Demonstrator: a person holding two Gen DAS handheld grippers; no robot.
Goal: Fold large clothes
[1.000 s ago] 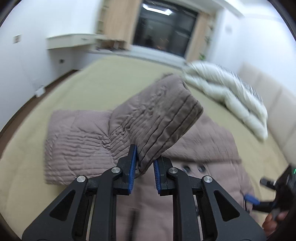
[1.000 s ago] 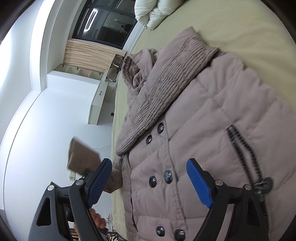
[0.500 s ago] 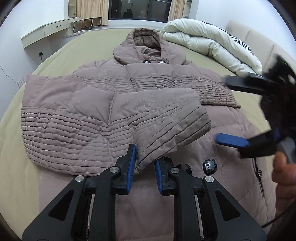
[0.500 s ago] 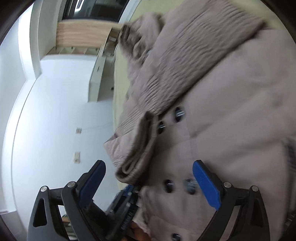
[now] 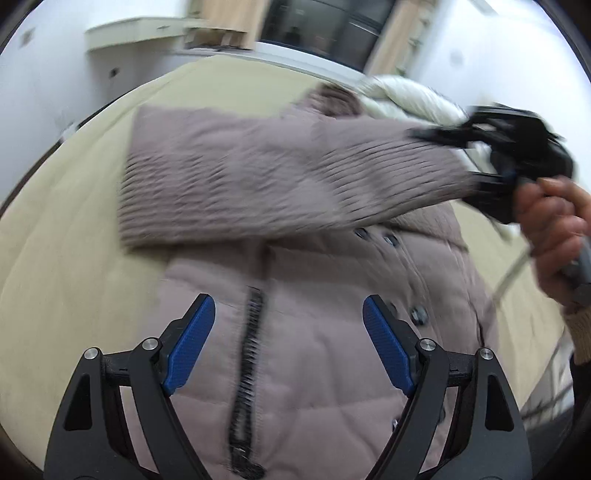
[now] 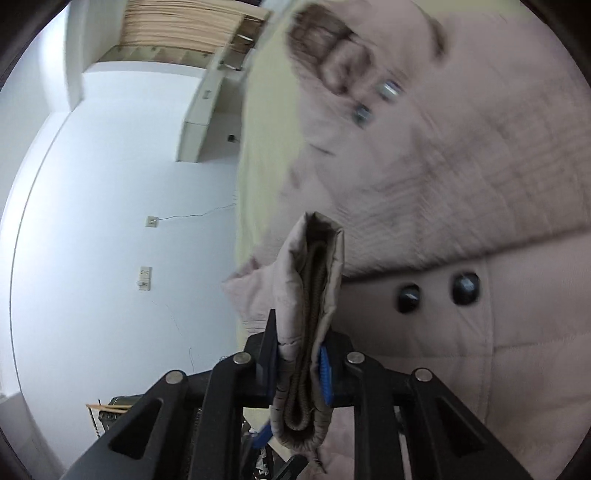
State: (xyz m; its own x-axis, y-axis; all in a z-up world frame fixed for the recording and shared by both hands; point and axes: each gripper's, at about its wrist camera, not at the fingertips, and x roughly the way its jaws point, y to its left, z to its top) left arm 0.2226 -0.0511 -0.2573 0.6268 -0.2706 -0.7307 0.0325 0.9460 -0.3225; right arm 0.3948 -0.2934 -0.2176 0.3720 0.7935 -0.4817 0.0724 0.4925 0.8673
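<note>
A large mauve quilted coat (image 5: 314, 354) lies front up on a beige bed (image 5: 62, 266), with dark buttons and a zipped pocket. My left gripper (image 5: 288, 343) is open and empty, low over the coat's front. One sleeve (image 5: 280, 181) is stretched across the chest to the right. My right gripper (image 6: 299, 365) is shut on the sleeve cuff (image 6: 310, 295); it also shows in the left wrist view (image 5: 491, 158) at the sleeve's end. The hood (image 6: 325, 48) lies at the far end.
A white duvet (image 5: 410, 99) is bunched at the far right of the bed. A white desk (image 5: 144, 33) and a dark window (image 5: 321, 26) stand beyond the bed. White walls with sockets (image 6: 151, 221) show in the right wrist view.
My left gripper let go of the sleeve cuff and opened wide. My right gripper closed on the cuff and drew the sleeve across the coat to the right.
</note>
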